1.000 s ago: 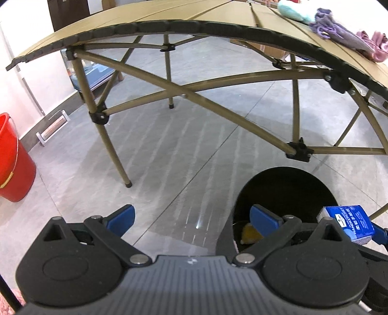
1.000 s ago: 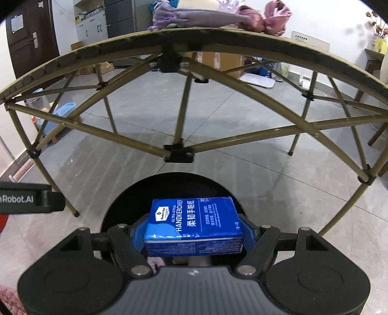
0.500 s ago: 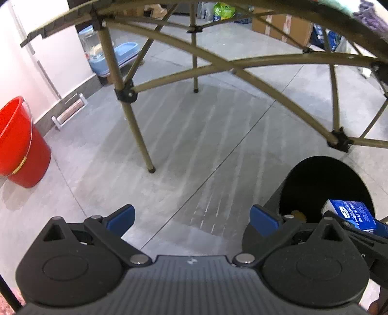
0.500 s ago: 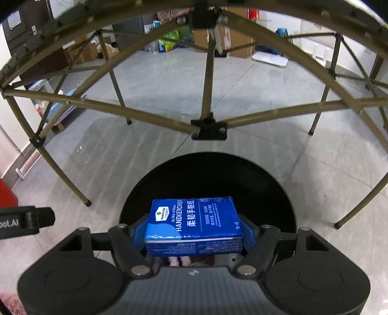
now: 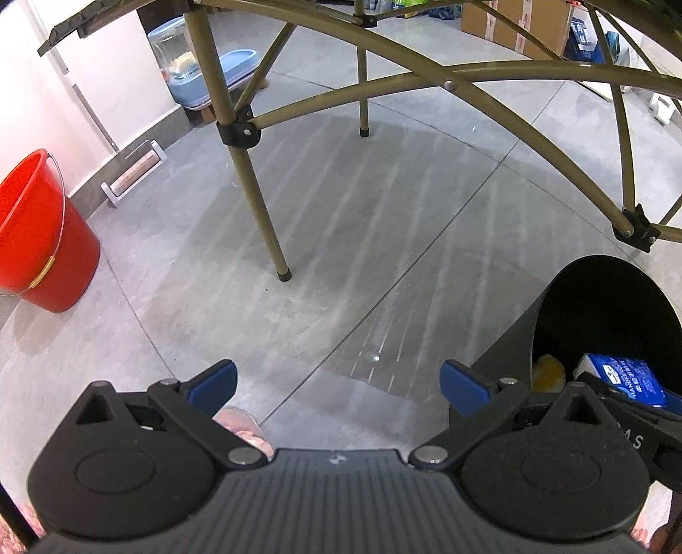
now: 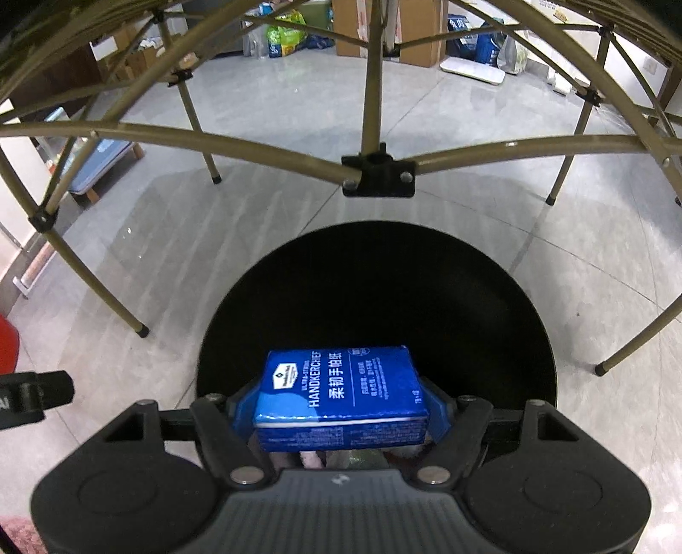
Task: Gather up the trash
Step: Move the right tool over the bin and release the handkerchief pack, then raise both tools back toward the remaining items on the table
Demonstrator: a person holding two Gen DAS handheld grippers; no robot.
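Observation:
My right gripper [image 6: 341, 409] is shut on a blue handkerchief tissue pack [image 6: 341, 385], its blue pads pressing both short ends. The pack hangs over the open mouth of a round black trash bin [image 6: 426, 264] on the floor. In the left wrist view the same bin [image 5: 567, 294] stands at the lower right, with a yellowish scrap [image 5: 547, 373] inside and the tissue pack [image 5: 624, 379] over its near rim. My left gripper [image 5: 336, 383] is open and empty above bare floor, left of the bin.
Olive legs and cross braces of a folding table [image 5: 255, 183] arch overhead and stand around the bin [image 6: 375, 170]. A red bucket [image 5: 38, 238] sits by the left wall. Boxes and bags [image 6: 383, 30] line the far side. Grey tiled floor lies between.
Both grippers have sunk below the tabletop and tipped further down. The bin mouth now looms larger under the held pack. The left gripper stays open, the right stays shut on the pack.

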